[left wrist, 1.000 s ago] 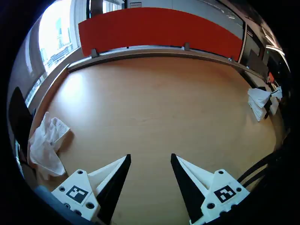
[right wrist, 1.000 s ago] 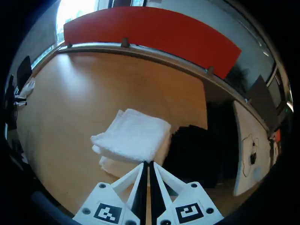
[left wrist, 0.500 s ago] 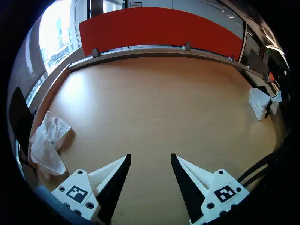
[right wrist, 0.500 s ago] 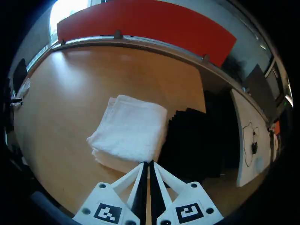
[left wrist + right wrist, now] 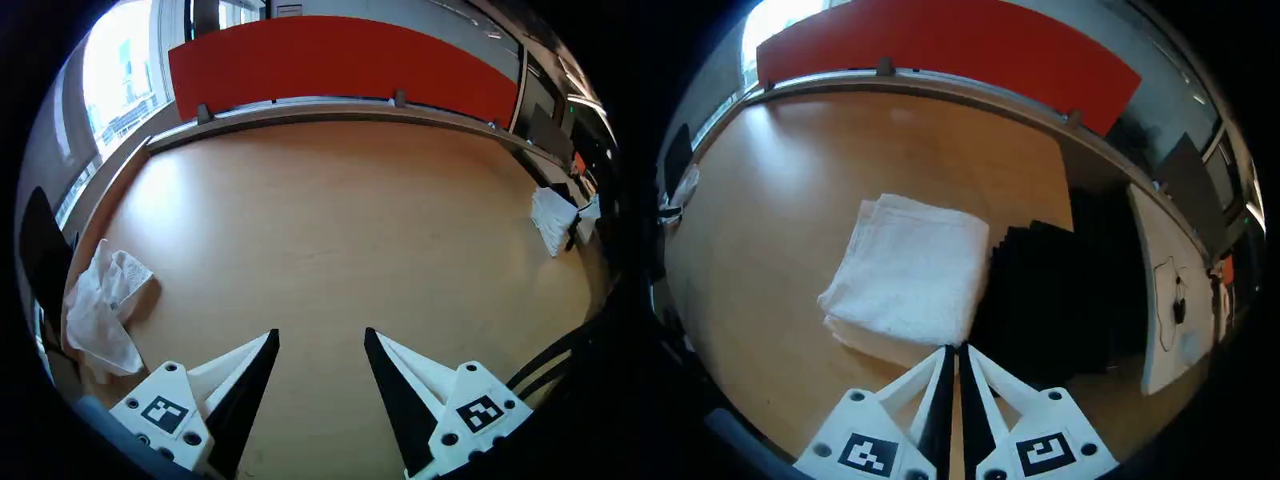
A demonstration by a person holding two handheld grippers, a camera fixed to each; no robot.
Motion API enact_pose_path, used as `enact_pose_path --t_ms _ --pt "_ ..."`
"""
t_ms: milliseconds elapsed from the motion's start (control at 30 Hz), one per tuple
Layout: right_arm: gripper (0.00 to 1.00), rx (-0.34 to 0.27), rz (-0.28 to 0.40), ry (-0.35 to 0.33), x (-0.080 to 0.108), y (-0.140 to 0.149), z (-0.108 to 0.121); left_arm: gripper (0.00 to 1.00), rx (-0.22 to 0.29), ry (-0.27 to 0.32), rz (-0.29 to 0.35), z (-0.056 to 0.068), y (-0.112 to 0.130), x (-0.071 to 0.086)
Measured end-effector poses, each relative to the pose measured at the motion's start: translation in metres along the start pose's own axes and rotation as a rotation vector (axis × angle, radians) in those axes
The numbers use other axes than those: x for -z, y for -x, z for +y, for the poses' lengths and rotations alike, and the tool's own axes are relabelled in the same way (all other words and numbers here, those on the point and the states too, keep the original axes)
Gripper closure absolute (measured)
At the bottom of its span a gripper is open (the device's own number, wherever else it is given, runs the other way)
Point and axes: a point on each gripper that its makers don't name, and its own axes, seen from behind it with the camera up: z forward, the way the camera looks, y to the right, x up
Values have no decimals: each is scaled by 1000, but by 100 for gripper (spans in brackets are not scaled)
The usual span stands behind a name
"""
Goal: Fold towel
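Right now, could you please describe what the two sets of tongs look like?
Both the left tongs and the right tongs have white, wedge-shaped plastic fingers that taper to points, lined with black inner pads. Each finger base carries a square black-and-white marker and a few round screw holes.

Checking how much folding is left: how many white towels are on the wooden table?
2: a folded towel just ahead of the right gripper, and a crumpled towel at the left edge of the table. The folded pile may hide another.
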Motion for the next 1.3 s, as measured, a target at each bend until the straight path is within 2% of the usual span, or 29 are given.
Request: enact_pose_path --t_ms 67,133,300,400,500,600,700,1300 --pt "92 -2 -5 2 0 2 0 22 -1 1 0 0 0 0" --pt "85 -3 -12 5 0 4 1 22 -2 1 0 0 -1 0" --pt "50 -2 -28 28 2 12 7 22 1 1 0 0 -1 -1" --pt "44 -4 -27 32 3 14 8 22 1 3 2 1 -2 -1" --pt "32 -11 -16 24 4 12 5 22 -2 3 3 1 -3 -2" --pt "29 -14 -6 18 5 10 2 22 -2 4 5 2 -4 -2" --pt "19 -14 -2 16 5 9 0 22 2 5 7 2 -4 -1" --pt "18 -12 20 -6 6 3 -12 22 5 2 18 0 -4 4"
